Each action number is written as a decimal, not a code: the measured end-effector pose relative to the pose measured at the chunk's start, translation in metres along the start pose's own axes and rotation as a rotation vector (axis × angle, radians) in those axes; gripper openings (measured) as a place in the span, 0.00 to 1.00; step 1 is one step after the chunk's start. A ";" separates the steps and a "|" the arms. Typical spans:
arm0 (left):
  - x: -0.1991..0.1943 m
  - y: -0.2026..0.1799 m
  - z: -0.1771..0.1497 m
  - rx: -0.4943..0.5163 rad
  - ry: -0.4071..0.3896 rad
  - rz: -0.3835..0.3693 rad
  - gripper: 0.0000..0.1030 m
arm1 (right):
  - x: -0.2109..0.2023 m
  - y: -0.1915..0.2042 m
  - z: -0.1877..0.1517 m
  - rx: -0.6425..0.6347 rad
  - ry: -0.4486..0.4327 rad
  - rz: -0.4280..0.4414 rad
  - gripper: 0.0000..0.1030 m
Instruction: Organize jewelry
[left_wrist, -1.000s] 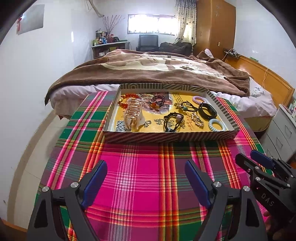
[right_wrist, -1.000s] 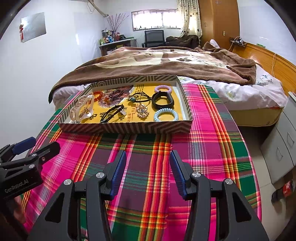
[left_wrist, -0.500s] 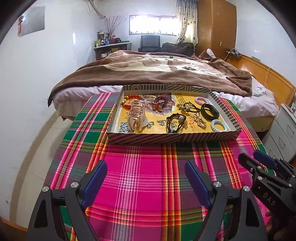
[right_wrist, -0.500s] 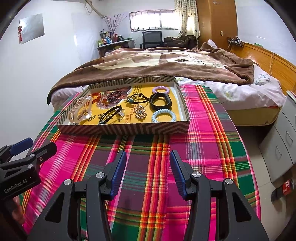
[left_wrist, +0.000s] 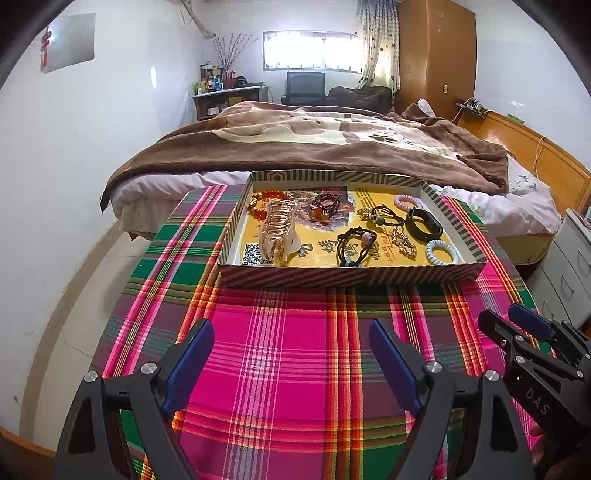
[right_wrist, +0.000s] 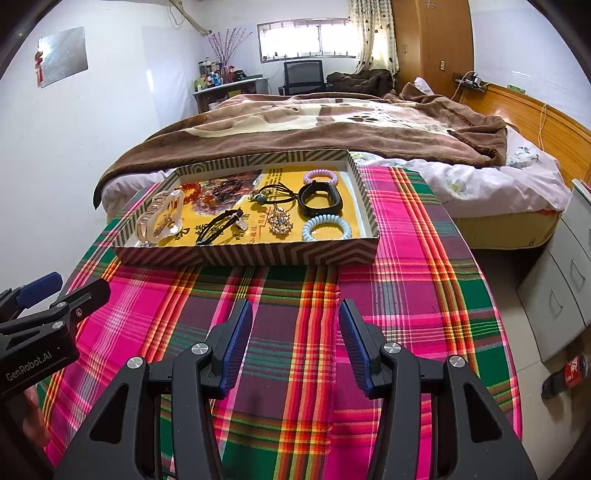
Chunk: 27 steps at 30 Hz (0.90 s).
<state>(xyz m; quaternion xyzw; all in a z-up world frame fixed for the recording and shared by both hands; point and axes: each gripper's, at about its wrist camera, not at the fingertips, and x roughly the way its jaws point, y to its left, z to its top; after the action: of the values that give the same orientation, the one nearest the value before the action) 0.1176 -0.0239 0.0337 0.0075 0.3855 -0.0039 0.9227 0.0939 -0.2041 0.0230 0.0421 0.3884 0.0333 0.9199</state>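
Both grippers, left gripper (left_wrist: 291, 363) and right gripper (right_wrist: 295, 341), are held released and empty over the near worktop (left_wrist: 295, 332), presumably for a clear approach to jewelry gathered in the far tray (left_wrist: 347, 275).

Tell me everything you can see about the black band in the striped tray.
The black band is a closed oval loop, smooth and slightly glossy like rubber or plastic, thicker along one side. It lies flat on the yellow printed floor of the tray, toward its right end, between the lilac coil hair tie behind it and the pale blue coil hair tie in front. A dark cord lies at its left. No gripper touches it.
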 end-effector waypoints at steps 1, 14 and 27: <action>0.000 0.000 0.000 0.000 0.000 0.001 0.83 | 0.000 0.000 0.000 0.000 -0.001 0.000 0.48; 0.003 -0.001 0.000 -0.006 0.010 -0.014 0.83 | 0.001 0.000 -0.002 0.001 0.004 0.000 0.48; 0.004 -0.004 -0.002 -0.002 0.014 -0.010 0.83 | 0.001 -0.001 -0.001 0.001 0.003 0.000 0.48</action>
<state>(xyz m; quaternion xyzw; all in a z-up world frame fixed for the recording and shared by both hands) 0.1192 -0.0276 0.0294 0.0047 0.3922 -0.0080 0.9198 0.0942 -0.2044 0.0212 0.0426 0.3898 0.0330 0.9193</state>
